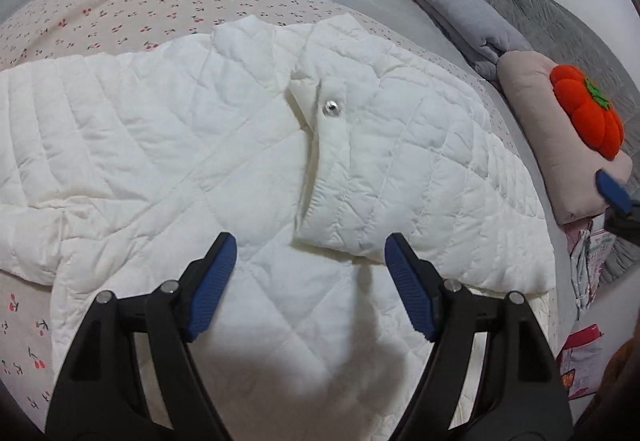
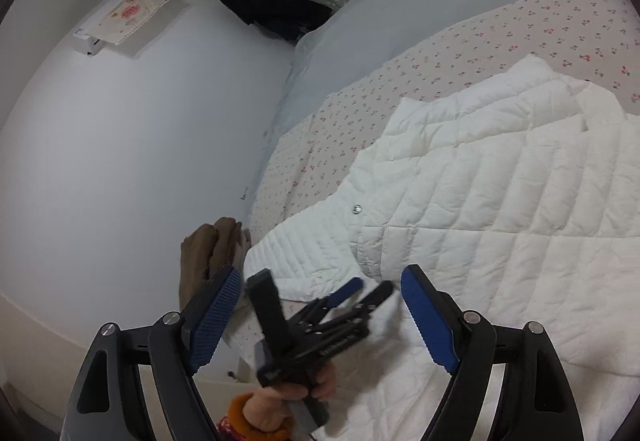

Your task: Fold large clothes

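Two sets of tongs, both spread wide and gripping nothing, above a white quilted jacket (image 1: 248,145) on a bed (image 1: 120,13) with cherry-print bedding. Left tongs (image 1: 311,281) low over the near hem, blue pads either side of bare padding, apparently not touching it. Right tongs (image 2: 322,317) off to the side, pointed across the garment toward the wall, with the left tool and the hand (image 2: 280,405) holding it seen blurred between their fingers. Folding judged barely begun to perhaps a third done: one front panel already turned over the body, its edge ending in a thick doubled flap near the middle, a silver snap (image 1: 330,107) showing on the placket; one long sleeve or side section laid flat out to the left in the left wrist view; no compact bundle yet. Still to do, by the look of it: bringing in the outstretched part, then doubling the length. Puffy, diamond-stitched fabric, creased and lumpy, likely springy and prone to reopening once let go. Collar standing up at the far end. Beside the bed's far edge in the left wrist view, a pink cushion (image 1: 548,129) carrying an orange pumpkin toy (image 1: 588,111), plus a rolled grey blanket (image 1: 468,17), both clear of the jacket.
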The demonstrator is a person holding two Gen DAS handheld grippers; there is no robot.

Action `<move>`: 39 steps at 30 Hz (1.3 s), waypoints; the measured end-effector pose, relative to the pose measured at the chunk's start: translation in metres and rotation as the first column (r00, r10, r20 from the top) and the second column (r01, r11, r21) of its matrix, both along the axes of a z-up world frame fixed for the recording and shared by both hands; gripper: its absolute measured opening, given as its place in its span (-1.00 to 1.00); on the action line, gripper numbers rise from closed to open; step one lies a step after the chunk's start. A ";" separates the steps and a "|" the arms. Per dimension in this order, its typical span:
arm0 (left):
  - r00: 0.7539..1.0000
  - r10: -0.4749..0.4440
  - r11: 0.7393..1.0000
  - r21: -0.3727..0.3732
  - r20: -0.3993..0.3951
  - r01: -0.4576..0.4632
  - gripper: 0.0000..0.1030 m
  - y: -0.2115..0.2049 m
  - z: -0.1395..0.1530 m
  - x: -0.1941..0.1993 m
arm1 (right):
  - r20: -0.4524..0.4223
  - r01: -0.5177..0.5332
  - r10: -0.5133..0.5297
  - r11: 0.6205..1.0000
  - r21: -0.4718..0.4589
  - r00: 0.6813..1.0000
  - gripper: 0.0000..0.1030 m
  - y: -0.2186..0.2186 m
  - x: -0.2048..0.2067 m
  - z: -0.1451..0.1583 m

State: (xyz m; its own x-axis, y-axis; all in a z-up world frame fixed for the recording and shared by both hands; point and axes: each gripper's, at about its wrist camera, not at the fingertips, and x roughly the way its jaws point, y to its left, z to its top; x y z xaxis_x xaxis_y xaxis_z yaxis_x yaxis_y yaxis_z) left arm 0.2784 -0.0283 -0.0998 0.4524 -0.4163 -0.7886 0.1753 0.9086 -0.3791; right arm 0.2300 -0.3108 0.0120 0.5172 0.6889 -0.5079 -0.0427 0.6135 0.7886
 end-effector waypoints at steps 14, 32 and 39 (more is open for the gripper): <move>0.990 -0.141 0.990 -0.010 0.014 0.141 -0.93 -0.033 0.019 0.049 | -0.096 0.307 -0.327 0.935 -0.175 0.940 0.63 -0.111 -0.037 -0.043; 0.996 -0.080 0.992 0.101 0.045 0.075 -0.90 -0.011 -0.025 0.027 | 0.073 0.331 -0.497 0.453 -0.828 0.865 -0.42 -0.113 -0.009 -0.138; 0.996 -0.079 0.991 0.110 0.039 0.075 -0.09 0.004 0.000 0.019 | 0.065 0.316 -0.467 0.484 -0.816 0.882 -0.21 -0.116 -0.023 -0.119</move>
State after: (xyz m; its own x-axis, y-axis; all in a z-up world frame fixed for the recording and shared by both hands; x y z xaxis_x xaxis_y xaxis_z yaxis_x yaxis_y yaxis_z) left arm 0.2971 -0.0239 -0.0996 0.4573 -0.3647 -0.8111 0.2606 0.9270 -0.2699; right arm 0.2067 -0.4265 -0.1070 0.4965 -0.2841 -0.8202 0.4318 0.9005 -0.0505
